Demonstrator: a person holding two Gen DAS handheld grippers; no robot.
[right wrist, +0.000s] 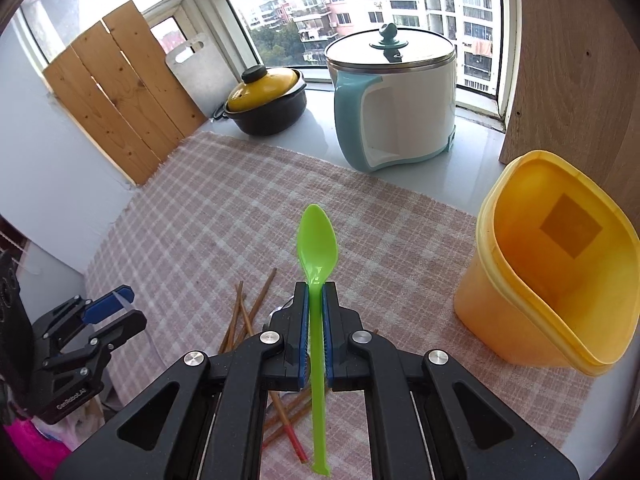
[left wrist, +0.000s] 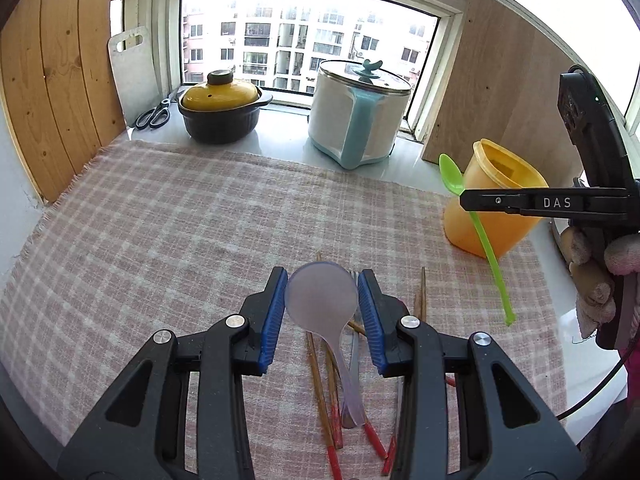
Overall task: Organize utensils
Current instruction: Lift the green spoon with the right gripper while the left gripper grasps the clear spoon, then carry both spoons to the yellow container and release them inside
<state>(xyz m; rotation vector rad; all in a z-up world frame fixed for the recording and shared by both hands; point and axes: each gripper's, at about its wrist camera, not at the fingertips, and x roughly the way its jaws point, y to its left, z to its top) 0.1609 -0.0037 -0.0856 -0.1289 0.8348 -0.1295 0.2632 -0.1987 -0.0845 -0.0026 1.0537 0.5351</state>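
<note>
My left gripper (left wrist: 322, 280) is shut on the bowl of a clear plastic rice spoon (left wrist: 322, 300), held above the checked cloth (left wrist: 160, 240); its handle hangs back toward me. Under it lie several wooden chopsticks with red ends (left wrist: 332, 412) and a metal fork (left wrist: 352, 280). My right gripper (right wrist: 316, 292) is shut on the neck of a green plastic spoon (right wrist: 317, 244), bowl pointing forward, held in the air left of the tilted yellow holder (right wrist: 552, 264). It also shows in the left wrist view (left wrist: 472, 202), holding the green spoon (left wrist: 452, 174) in front of the holder (left wrist: 496, 200).
A white and teal pot with a glass lid (left wrist: 360, 112) and a black casserole with a yellow lid (left wrist: 222, 108) stand by the window. Scissors (left wrist: 154, 114) and a cutting board (left wrist: 132, 76) are at the back left. Wooden boards (left wrist: 52, 80) flank both sides.
</note>
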